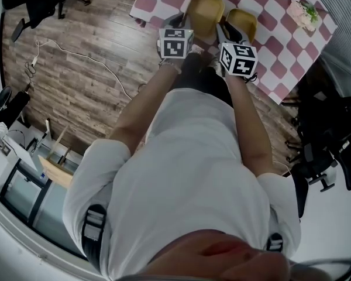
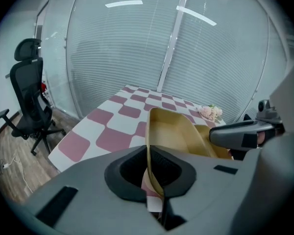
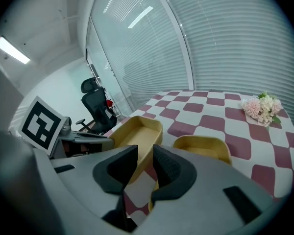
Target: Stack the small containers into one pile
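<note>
Two yellow containers rest on the pink-and-white checkered table (image 1: 275, 45). The larger container (image 1: 205, 12) (image 2: 174, 131) (image 3: 134, 136) has its near wall between the jaws of my left gripper (image 1: 184, 23) (image 2: 154, 180), which is shut on it. The smaller container (image 1: 243, 22) (image 2: 216, 148) (image 3: 203, 146) stands just to its right, close beside it. My right gripper (image 1: 230, 33) (image 3: 141, 168) is at this one's near rim. Its jaws stand a narrow gap apart, the rim lying against the right finger (image 3: 174, 173).
A pink flower bunch (image 1: 304, 10) (image 2: 210, 112) (image 3: 262, 106) lies at the table's far right. A black office chair (image 2: 29, 97) (image 3: 95, 104) stands on the wood floor left of the table. More dark chairs (image 1: 330, 139) crowd the right. Glass walls with blinds lie beyond.
</note>
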`<state>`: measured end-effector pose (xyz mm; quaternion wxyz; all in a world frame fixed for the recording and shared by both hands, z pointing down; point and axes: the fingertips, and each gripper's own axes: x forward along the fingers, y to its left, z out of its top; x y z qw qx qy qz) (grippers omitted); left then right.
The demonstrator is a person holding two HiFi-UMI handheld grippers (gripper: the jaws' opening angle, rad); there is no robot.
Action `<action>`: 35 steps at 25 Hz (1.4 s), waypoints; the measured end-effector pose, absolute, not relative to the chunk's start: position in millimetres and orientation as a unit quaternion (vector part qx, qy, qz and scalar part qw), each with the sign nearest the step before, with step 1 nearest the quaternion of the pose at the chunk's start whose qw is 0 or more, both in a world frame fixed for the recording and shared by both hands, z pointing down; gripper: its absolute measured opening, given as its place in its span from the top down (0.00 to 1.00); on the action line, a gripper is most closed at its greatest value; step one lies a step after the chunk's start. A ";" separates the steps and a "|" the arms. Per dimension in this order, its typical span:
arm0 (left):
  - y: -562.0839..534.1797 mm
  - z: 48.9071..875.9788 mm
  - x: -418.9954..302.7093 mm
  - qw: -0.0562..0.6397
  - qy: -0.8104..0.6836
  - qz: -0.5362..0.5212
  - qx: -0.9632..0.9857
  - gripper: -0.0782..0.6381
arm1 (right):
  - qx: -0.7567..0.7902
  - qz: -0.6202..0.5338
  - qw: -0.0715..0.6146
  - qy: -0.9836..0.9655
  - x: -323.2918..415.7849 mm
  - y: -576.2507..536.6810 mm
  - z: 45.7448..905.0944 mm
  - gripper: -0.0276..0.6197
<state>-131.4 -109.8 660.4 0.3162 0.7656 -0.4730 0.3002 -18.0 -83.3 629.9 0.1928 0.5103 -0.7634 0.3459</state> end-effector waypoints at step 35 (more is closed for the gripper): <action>-61.1 612.8 0.7 0.342 -0.399 0.272 0.806 0.83 | 0.568 0.348 0.199 -0.719 96.6 -48.7 599.1 0.82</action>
